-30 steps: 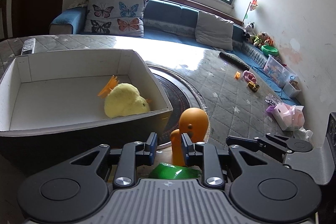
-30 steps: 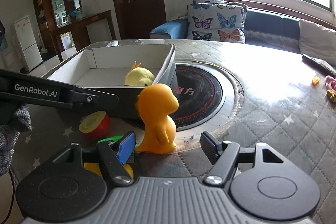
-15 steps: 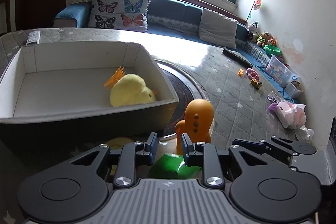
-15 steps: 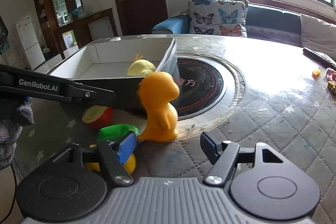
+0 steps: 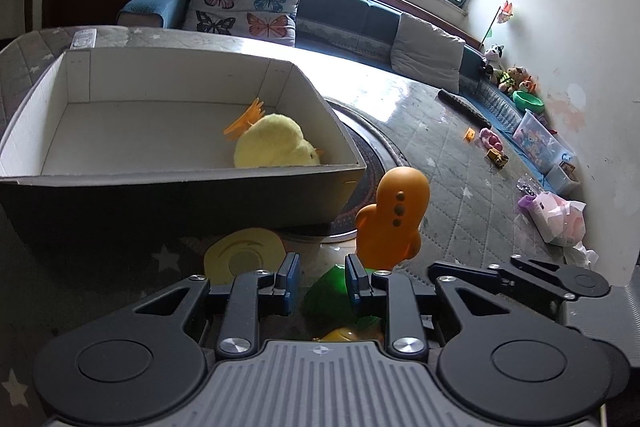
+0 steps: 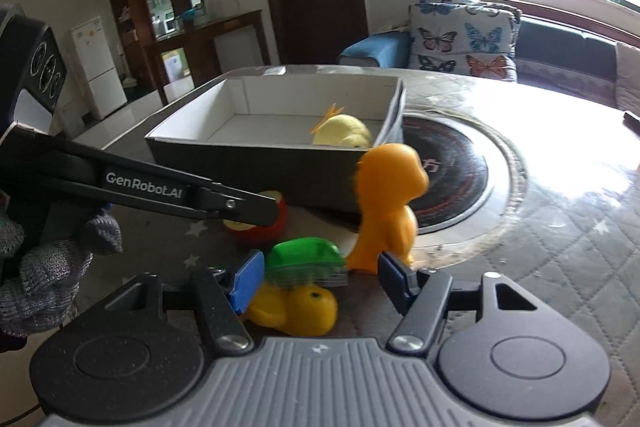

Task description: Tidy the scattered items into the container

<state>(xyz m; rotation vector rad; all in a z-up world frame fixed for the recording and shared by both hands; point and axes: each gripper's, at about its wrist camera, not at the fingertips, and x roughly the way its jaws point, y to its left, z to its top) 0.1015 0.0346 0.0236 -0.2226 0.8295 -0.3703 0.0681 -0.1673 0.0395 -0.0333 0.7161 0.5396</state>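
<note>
An open cardboard box (image 5: 48, 171) (image 6: 280, 151) holds a yellow plush duck (image 5: 272, 147) (image 6: 344, 133). In front of it stand an orange dinosaur toy (image 5: 394, 219) (image 6: 390, 211), a turtle toy with a green shell (image 5: 330, 287) (image 6: 306, 259), and a halved red apple toy (image 5: 242, 255) (image 6: 276, 227). My left gripper (image 5: 322, 279) hovers above the turtle, narrowly open and holding nothing. My right gripper (image 6: 320, 281) is wide open, with the turtle between its fingers and the dinosaur just past the right fingertip (image 6: 394, 275).
A round dark turntable (image 6: 452, 179) lies in the quilted table to the right of the box. Small toys (image 5: 492, 147) and a black remote (image 5: 464, 107) lie far across the table. A gloved hand (image 6: 44, 267) holds the left gripper's handle.
The right gripper has shifted left and down, from facing the dinosaur to straddling the turtle. The left gripper has lifted and drawn back, bringing the apple half into its view.
</note>
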